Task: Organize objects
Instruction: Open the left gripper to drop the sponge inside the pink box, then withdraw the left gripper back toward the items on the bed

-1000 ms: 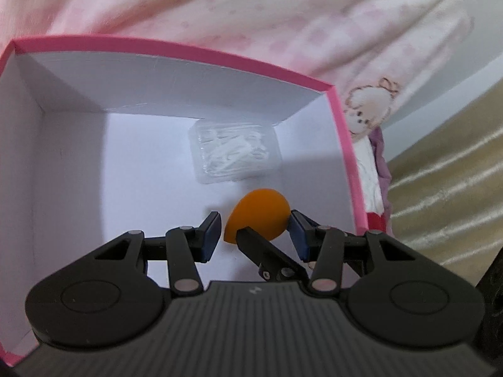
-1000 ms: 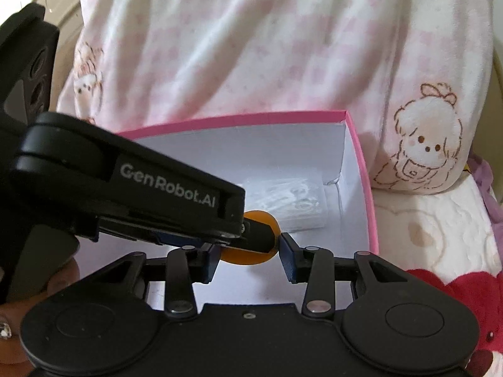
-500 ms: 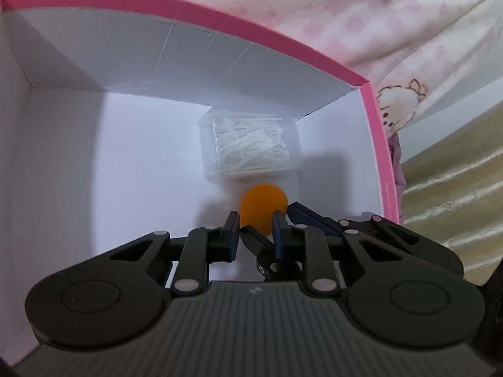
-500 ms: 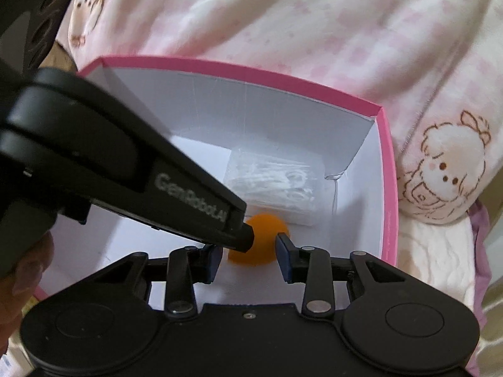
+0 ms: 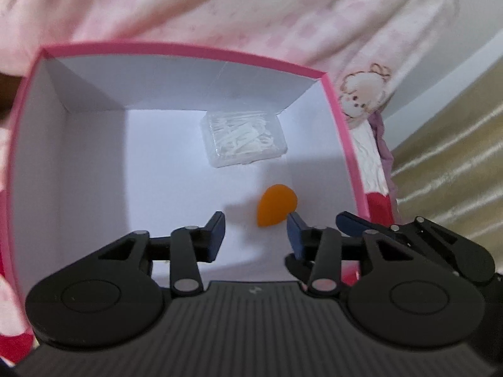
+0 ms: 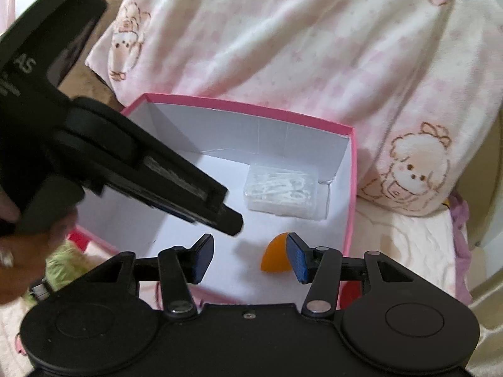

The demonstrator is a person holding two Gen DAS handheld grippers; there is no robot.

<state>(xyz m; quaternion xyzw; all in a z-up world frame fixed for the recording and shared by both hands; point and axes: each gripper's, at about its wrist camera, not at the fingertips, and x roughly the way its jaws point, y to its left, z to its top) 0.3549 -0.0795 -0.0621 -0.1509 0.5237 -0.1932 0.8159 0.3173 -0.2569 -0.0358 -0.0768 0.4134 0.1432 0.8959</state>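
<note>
A pink-rimmed white box (image 5: 188, 51) (image 6: 245, 105) holds an orange teardrop sponge (image 5: 276, 204) (image 6: 276, 259) on its floor and a clear plastic case of white floss picks (image 5: 243, 138) (image 6: 284, 196) near the back right corner. My left gripper (image 5: 256, 235) is open and empty above the box, the sponge just ahead of its right finger. It also shows from the side in the right wrist view (image 6: 232, 220). My right gripper (image 6: 250, 259) is open and empty over the box's near edge, its right finger partly hiding the sponge.
A pink and white checked blanket with puppy prints (image 6: 314, 47) (image 5: 251, 6) lies behind the box. A beige ribbed surface (image 5: 456, 163) is at the right. Red fabric (image 5: 378, 207) lies beside the box's right wall.
Both grippers have opened wide and drawn back upward from the box. The orange sponge, earlier between the fingers, now lies free on the box floor.
</note>
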